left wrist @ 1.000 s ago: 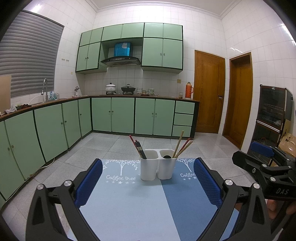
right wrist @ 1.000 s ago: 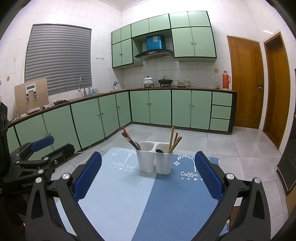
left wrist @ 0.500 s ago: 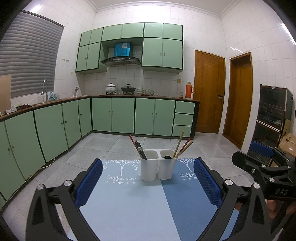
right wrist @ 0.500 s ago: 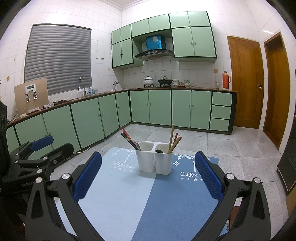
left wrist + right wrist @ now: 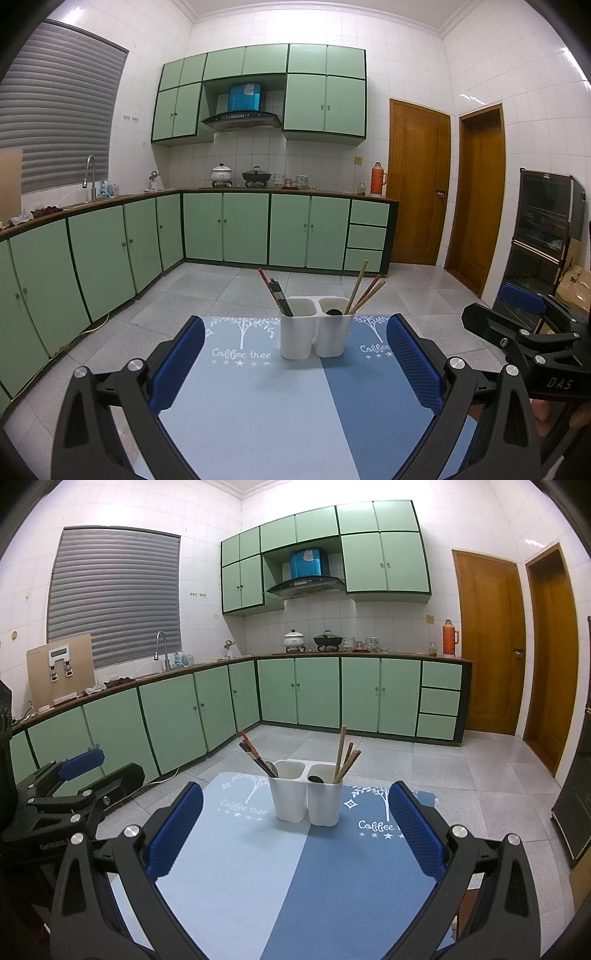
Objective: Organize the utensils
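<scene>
White plastic two-compartment utensil holder (image 5: 316, 334) upright on two-tone blue "Coffee tree" table mat (image 5: 258, 410), toward its far edge. Dark red-tipped chopsticks (image 5: 275, 291) and a spoon in the left compartment, tan wooden chopsticks (image 5: 360, 291) leaning in the right. Left gripper (image 5: 295, 365) spread wide, empty, short of the holder. Right gripper (image 5: 295, 838) likewise spread, holding nothing.

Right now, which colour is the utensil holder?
White; the utensil holder shows best in the right wrist view.

Green cabinets (image 5: 243, 229) run along the far wall, stove pots (image 5: 256, 175) on top, orange thermos (image 5: 376, 179) far right beside two wooden doors (image 5: 419, 184).
</scene>
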The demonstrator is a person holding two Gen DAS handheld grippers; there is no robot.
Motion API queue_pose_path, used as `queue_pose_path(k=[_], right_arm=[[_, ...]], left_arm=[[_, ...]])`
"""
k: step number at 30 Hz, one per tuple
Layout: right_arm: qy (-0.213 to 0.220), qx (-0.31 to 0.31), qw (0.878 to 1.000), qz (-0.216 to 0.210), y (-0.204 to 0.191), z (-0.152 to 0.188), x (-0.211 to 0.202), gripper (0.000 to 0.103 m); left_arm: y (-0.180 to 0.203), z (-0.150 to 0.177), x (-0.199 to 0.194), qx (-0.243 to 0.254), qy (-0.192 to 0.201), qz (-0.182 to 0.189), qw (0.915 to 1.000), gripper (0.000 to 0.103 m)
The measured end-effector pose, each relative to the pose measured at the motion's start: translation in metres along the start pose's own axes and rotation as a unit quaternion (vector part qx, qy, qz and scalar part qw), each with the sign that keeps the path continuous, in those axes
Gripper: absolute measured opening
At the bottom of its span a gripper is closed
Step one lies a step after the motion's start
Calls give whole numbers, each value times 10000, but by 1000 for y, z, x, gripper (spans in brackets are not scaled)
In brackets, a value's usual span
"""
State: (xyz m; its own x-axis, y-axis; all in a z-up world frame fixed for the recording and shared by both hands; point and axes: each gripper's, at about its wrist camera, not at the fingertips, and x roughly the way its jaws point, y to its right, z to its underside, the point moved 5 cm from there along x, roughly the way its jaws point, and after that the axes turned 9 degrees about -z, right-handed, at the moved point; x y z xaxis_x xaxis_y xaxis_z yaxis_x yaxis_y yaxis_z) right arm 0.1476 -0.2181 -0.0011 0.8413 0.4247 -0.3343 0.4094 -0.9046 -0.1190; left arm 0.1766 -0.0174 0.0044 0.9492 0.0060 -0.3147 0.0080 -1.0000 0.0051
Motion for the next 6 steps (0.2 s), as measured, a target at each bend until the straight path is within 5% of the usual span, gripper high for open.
queue_pose_path(k=[6], right_arm=[[-1, 14, 10000, 11, 1, 1, 0, 97]], left_arm=[[1, 1, 2, 2, -8, -13, 10000, 97]])
